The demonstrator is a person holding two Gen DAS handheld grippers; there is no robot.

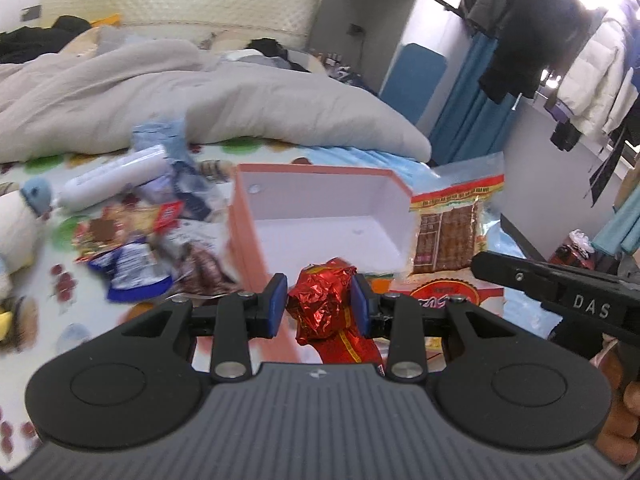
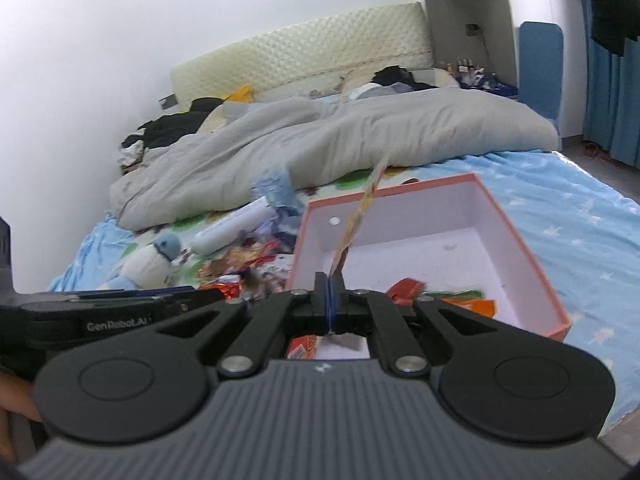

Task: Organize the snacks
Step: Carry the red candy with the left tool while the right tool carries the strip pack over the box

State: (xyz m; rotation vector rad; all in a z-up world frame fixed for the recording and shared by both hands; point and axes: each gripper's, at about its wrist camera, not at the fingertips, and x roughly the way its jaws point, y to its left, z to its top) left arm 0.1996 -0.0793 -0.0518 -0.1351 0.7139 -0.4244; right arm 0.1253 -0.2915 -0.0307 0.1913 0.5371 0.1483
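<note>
My left gripper point(image 1: 320, 304) is shut on a red foil snack packet point(image 1: 326, 304) and holds it at the near rim of the pink box point(image 1: 248, 216), which is white inside. My right gripper point(image 2: 330, 300) is shut on the edge of a clear snack bag with a brown bar and red-yellow band point(image 1: 448, 232); in the right wrist view the bag point(image 2: 360, 216) shows edge-on, rising over the pink box point(image 2: 516, 232). Red, orange and green packets point(image 2: 440, 294) lie in the box's near corner. A heap of loose snacks point(image 1: 132, 240) lies left of the box on the bed.
A white cylinder point(image 1: 116, 178) and a plush toy point(image 2: 152, 260) lie by the heap. A grey duvet point(image 1: 200, 100) is bunched behind. The right gripper's body point(image 1: 560, 300) reaches in from the right. Blue curtains point(image 2: 612, 92) and hanging coats point(image 1: 560, 40) stand off the bed's right side.
</note>
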